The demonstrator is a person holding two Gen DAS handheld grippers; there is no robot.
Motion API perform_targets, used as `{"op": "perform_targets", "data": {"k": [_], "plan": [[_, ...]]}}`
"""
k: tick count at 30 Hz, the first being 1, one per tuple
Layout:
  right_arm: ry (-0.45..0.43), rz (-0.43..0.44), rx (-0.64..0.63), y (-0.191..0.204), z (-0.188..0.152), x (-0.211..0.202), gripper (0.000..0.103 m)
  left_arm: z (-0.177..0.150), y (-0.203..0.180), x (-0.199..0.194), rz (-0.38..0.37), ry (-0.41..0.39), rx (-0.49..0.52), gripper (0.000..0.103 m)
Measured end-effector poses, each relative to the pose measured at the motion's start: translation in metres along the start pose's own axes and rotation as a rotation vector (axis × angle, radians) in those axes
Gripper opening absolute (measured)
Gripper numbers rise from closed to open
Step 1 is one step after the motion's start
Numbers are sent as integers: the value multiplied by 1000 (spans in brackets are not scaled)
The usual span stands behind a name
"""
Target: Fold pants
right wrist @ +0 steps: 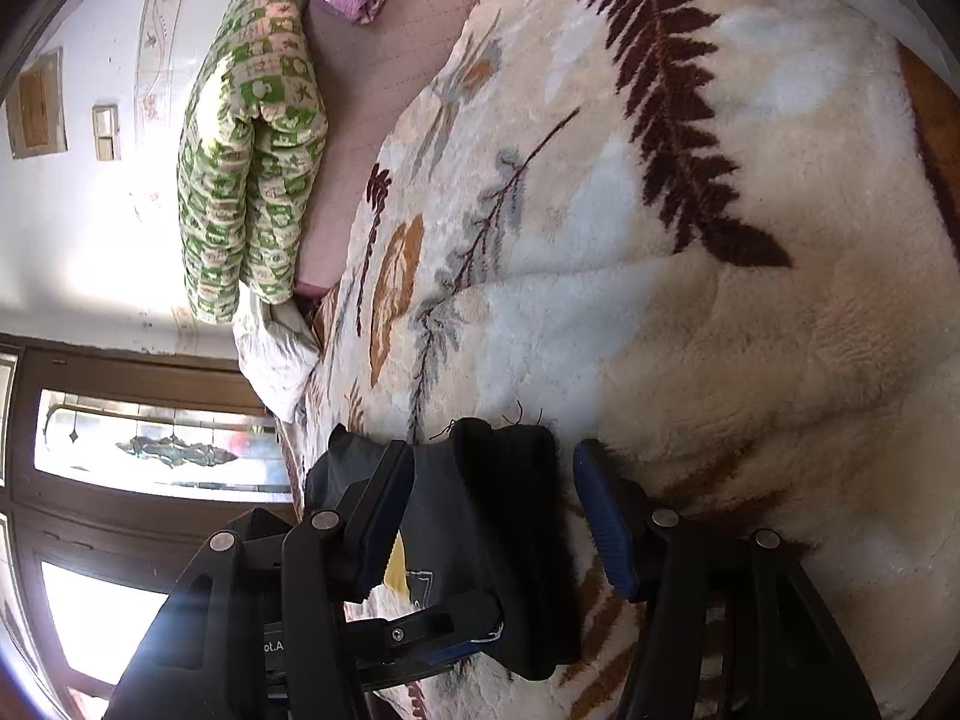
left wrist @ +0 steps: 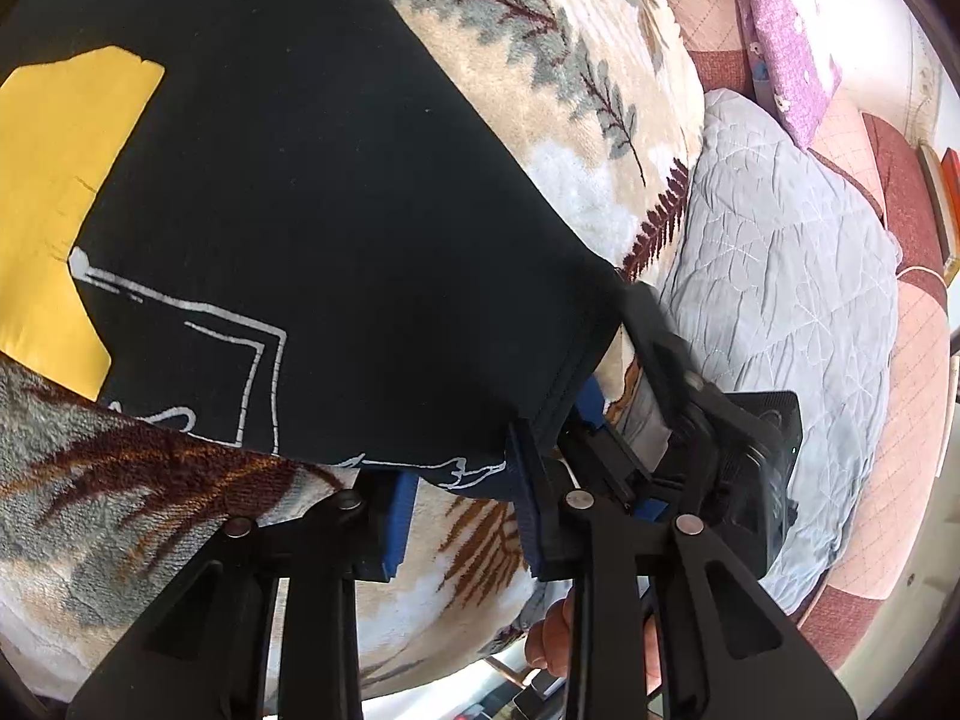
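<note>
Pants [left wrist: 312, 192] (black) lie flat on blanket [left wrist: 600, 60]; left hand-held gripper [left wrist: 465, 504] and right hand-held gripper [right wrist: 495, 516] both released

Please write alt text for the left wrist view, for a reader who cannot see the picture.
Black pants with a yellow patch and white line print lie across a fleece blanket with a fern pattern. The left gripper stands open at the pants' near edge, with the right gripper beside it and a grey quilt behind.
</note>
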State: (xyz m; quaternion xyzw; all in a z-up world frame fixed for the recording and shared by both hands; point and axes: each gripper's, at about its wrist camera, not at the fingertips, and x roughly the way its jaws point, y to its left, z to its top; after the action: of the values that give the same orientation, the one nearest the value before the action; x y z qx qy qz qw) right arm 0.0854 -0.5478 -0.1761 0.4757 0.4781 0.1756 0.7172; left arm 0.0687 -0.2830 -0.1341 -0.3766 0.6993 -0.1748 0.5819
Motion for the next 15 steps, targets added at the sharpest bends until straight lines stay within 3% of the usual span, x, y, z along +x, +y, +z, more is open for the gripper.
{"op": "perform_targets", "data": {"k": [2, 3, 4, 6, 15], "plan": [[5, -17, -2, 0, 0, 2, 48, 1, -1, 1, 5, 4, 7, 25], [8, -37, 5, 0, 1, 5, 31, 2, -1, 1, 8, 15, 9, 21], [10, -67, 9, -1, 1, 7, 21, 4, 0, 2, -3, 29, 2, 16], [-2, -91, -16, 4, -1, 5, 18, 8, -1, 3, -16, 53, 11, 10], [-78, -131, -94, 46, -16, -15, 13, 10, -5, -22, -84, 66, 49, 9]]}}
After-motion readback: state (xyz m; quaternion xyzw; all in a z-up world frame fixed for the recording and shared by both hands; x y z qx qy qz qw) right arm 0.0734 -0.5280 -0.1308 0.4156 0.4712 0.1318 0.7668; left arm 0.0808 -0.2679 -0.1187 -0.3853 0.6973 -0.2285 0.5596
